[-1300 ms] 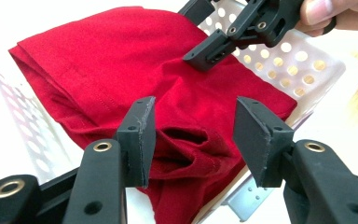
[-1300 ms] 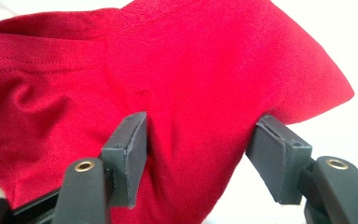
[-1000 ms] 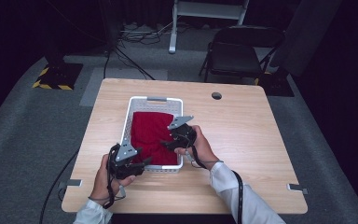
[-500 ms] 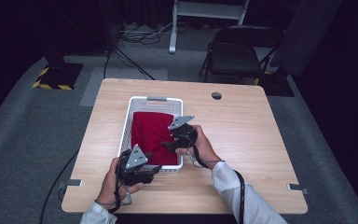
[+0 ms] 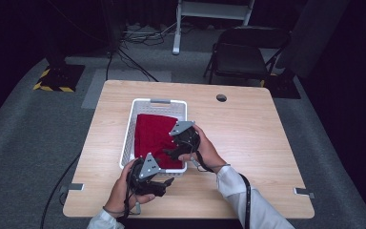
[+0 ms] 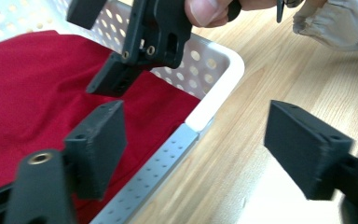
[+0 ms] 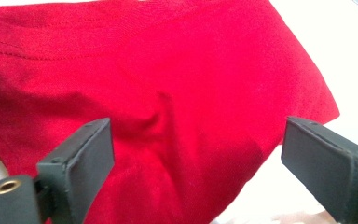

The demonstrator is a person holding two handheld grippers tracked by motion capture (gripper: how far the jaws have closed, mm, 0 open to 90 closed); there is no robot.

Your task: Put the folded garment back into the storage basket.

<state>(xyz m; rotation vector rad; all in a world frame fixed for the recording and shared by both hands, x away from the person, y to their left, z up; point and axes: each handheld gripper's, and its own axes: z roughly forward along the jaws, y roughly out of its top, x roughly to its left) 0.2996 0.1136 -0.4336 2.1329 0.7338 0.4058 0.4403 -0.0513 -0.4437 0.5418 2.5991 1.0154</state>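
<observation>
Near the middle of the high view, a white basket [image 5: 128,138] sits on the wooden desk [image 5: 257,138], and a red cloth [image 5: 151,134] lies folded inside it. Just right of the basket's lower part, the right tool [image 5: 171,153] hangs over the cloth. Its jaws have just been opening and stand wide apart, with nothing between them; in the right gripper view the red cloth [image 7: 168,84] lies below. At the lower left of the basket, the left tool [image 5: 164,183] is over the desk by the basket's near corner. Its jaws have just been opening too, and they are wide and hold nothing. Up close in the left gripper view, the basket's corner [image 6: 223,70] shows between them
</observation>
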